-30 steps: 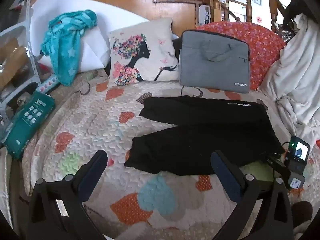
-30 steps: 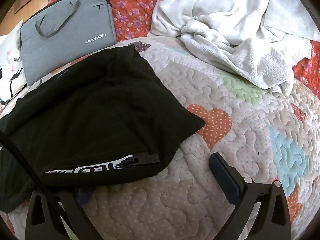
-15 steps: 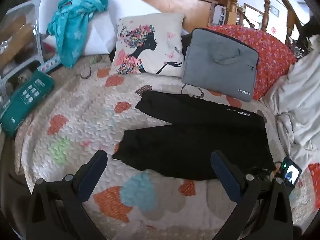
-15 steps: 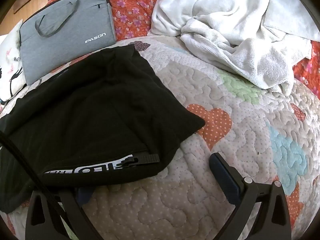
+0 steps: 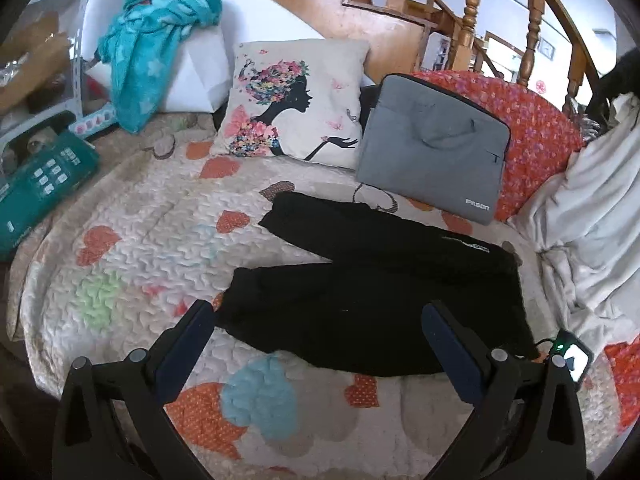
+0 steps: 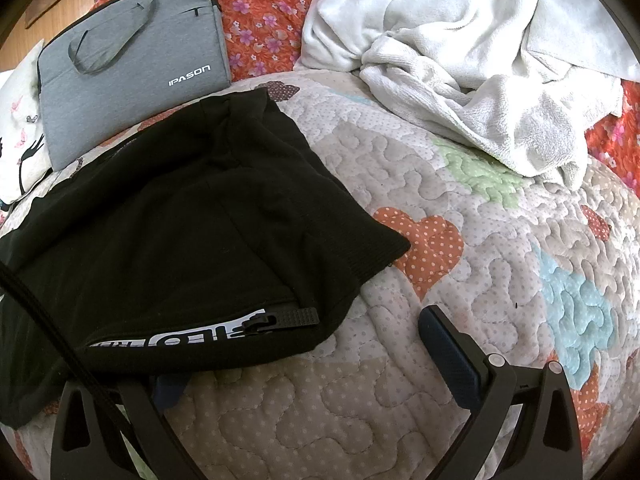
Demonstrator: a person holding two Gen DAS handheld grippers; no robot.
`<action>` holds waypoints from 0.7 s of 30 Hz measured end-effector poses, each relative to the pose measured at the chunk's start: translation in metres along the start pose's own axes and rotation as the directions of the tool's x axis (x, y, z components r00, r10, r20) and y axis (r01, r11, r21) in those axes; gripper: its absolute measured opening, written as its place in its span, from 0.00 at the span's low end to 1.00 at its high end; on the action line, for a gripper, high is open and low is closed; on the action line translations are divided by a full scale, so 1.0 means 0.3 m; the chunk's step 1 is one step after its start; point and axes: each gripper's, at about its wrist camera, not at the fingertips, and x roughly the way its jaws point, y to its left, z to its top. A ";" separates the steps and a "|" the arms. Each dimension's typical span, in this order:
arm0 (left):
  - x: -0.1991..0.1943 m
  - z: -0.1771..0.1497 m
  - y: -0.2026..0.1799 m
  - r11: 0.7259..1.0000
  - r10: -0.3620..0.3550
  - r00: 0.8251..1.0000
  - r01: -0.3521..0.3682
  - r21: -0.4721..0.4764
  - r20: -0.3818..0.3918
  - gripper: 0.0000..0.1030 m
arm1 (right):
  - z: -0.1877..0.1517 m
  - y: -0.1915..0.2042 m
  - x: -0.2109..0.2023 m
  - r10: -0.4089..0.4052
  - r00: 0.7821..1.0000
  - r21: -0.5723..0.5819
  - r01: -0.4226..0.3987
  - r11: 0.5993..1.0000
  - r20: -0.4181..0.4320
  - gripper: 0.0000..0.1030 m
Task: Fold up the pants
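Black pants [image 5: 376, 300] flat on quilt [image 5: 132, 264] — beyond wide-spread left gripper [image 5: 316, 344].

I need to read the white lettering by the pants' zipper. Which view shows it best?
The right wrist view: the lettering on the pants is close and large. The left wrist view shows the whole pants, lettering tiny.

The pants [image 5: 372, 296] are plain black, with white lettering along a zipped pocket [image 6: 224, 330]. Under them the quilt [image 5: 160, 248] is cream and stitched in wavy lines, scattered with hearts — orange with white dots, pale blue, light green. The laptop bag [image 5: 432, 152] is heather grey with white "IPASON" lettering. Behind it, a cushion [image 5: 536, 132] in orange-red with small purple flowers. The pillow [image 5: 296, 100] is off-white, printed with a black silhouette — multicoloured flowers for hair, pink butterflies. A blanket [image 5: 148, 48] is teal with paler stars; a towel [image 6: 480, 52] is white.
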 end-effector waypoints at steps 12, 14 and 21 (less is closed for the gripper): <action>-0.130 0.017 0.236 0.987 0.159 0.982 -0.155 -0.044 0.099 1.00 | 0.002 0.000 0.001 0.000 1.000 0.000 0.000 1.000 -0.002 1.00; -0.113 0.024 0.276 0.982 0.187 0.979 -0.184 -0.043 0.082 1.00 | -0.001 -0.002 -0.001 -0.002 1.000 -0.001 0.002 1.000 -0.001 1.00; 0.019 0.022 0.377 0.968 0.251 0.968 -0.251 -0.026 0.000 1.00 | -0.012 -0.015 0.003 0.004 1.000 0.001 -0.004 1.000 0.005 1.00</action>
